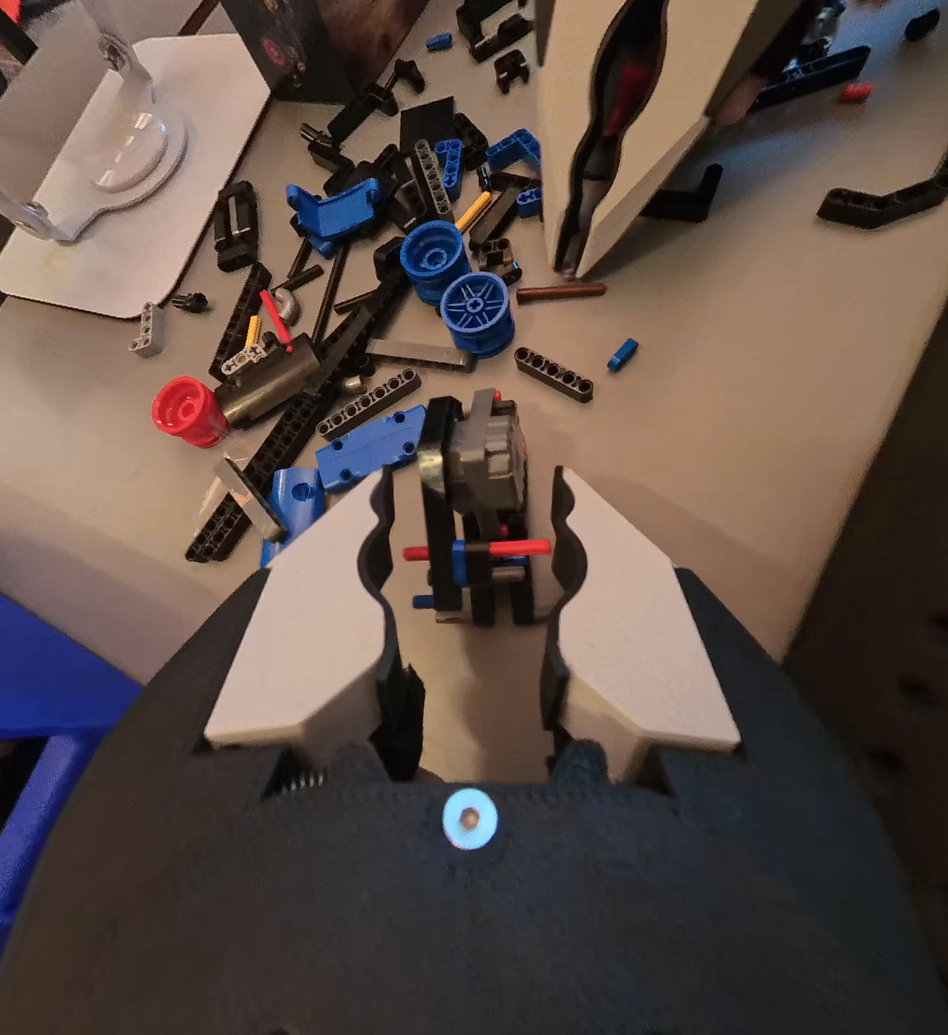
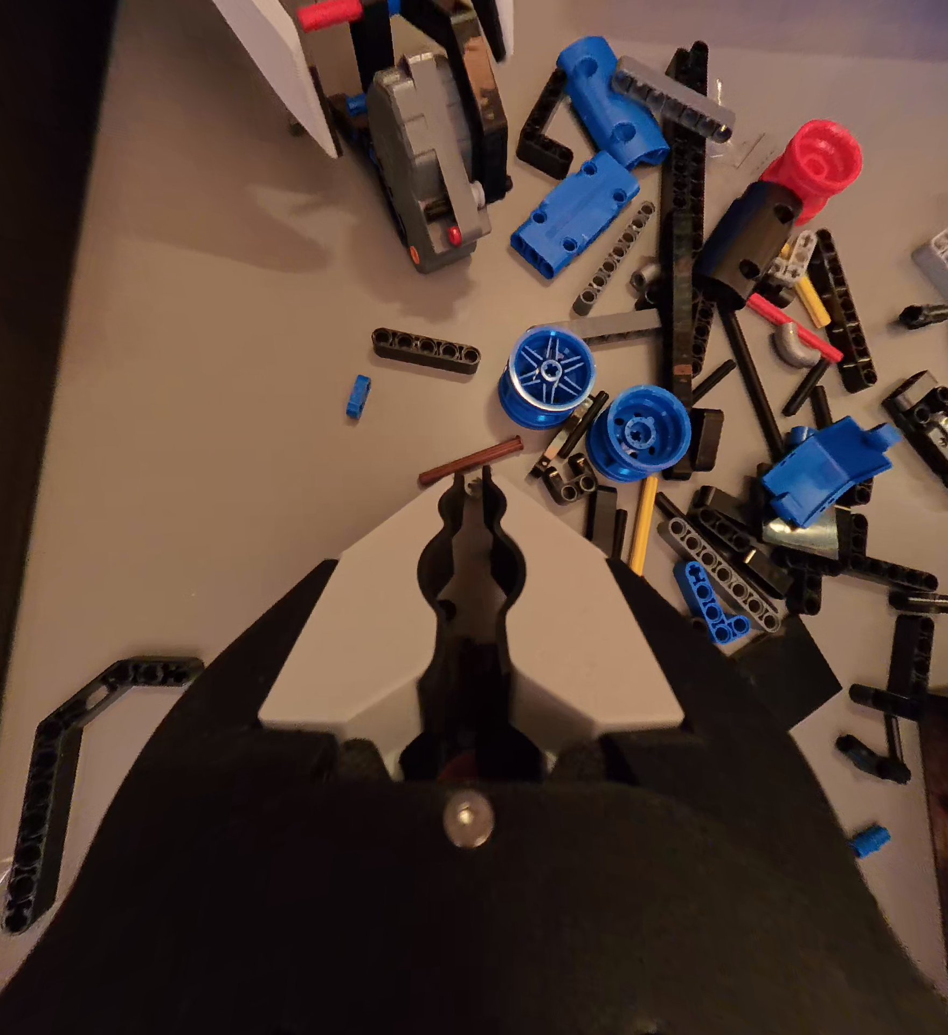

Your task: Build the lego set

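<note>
A partly built lego assembly (image 1: 477, 487), a grey motor block on black beams with a red axle and blue pins, stands on the grey table (image 1: 684, 420). My left gripper (image 1: 470, 484) is open and straddles it, one finger on each side. The right wrist view shows the assembly (image 2: 421, 151) between the left gripper's white fingers (image 2: 286, 84). My right gripper (image 2: 472, 481) is shut, its tips just short of a brown axle (image 2: 471, 460). A tiny grey bit shows at the tips; I cannot tell what it is. The right gripper (image 1: 568, 271) also shows above the brown axle (image 1: 561, 292).
Loose parts are piled nearby: two blue wheels (image 2: 550, 369) (image 2: 636, 431), a red wheel (image 1: 186, 411), blue panels (image 2: 575, 215) and black beams (image 2: 426, 350). A bent black beam (image 2: 51, 784) lies apart. A blue bin (image 1: 12, 672) and a white board with a clear stand (image 1: 124, 168) are on the left. Spacing between my two grippers at the tips: around 11 cm. My left gripper is the nearer one to the red wheel (image 1: 186, 411): about 12 cm, against 20 cm. It is also in sight in the right wrist view (image 2: 816, 154).
</note>
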`<act>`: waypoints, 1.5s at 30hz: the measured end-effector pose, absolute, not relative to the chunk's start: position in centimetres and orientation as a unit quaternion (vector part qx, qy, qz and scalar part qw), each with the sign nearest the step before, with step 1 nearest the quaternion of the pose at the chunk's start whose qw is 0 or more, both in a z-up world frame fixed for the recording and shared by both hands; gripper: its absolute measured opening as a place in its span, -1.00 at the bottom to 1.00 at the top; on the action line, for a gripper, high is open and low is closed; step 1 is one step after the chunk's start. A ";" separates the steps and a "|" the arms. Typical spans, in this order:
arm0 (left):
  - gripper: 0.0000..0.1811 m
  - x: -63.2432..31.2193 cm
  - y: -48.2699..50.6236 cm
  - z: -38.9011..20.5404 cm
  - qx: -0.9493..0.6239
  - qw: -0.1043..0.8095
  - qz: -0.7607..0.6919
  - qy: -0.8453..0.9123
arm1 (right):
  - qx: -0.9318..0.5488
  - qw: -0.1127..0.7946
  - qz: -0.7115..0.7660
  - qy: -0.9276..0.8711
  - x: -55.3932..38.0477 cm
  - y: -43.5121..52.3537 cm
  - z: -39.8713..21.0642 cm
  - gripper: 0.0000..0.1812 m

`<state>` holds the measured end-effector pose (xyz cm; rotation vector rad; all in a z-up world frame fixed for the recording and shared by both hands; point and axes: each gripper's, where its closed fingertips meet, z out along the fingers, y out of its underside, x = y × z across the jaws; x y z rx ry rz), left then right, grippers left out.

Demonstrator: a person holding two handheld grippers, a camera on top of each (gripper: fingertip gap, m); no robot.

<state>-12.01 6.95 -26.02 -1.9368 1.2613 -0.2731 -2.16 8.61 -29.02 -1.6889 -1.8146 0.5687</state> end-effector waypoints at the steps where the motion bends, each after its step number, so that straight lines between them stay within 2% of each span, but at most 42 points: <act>1: -0.39 -12.0 7.2 -25.9 -0.763 0.398 -0.102 0.498 | -0.632 0.301 0.219 -0.680 -2.3 8.5 -28.6 -0.95; 6: -0.39 -11.1 7.7 -27.1 -0.761 0.356 -0.088 0.535 | -0.585 0.385 0.230 -0.675 -4.6 7.9 -25.3 -0.95; 9: -0.57 -10.9 7.9 -27.9 -0.761 0.329 -0.082 0.553 | -0.548 0.428 0.221 -0.684 -6.3 7.1 -24.4 -0.96; 11: -0.58 -10.7 8.0 -28.0 -0.763 0.320 -0.094 0.554 | -0.531 0.439 0.212 -0.693 -7.2 6.6 -24.8 -0.96; 19: -0.59 -8.7 7.6 -26.4 -0.794 0.293 -0.256 0.467 | -0.502 0.504 0.178 -0.680 -8.6 7.0 -23.7 -0.96; 36: -0.60 -7.9 8.0 -26.0 -0.802 0.249 -0.386 0.381 | -0.541 0.471 0.238 -0.655 -8.3 7.5 -24.1 -0.96; 45: -0.57 -7.9 7.2 -27.7 -0.799 0.169 -0.427 0.388 | -0.551 0.444 0.236 -0.666 -7.6 7.3 -25.4 -1.00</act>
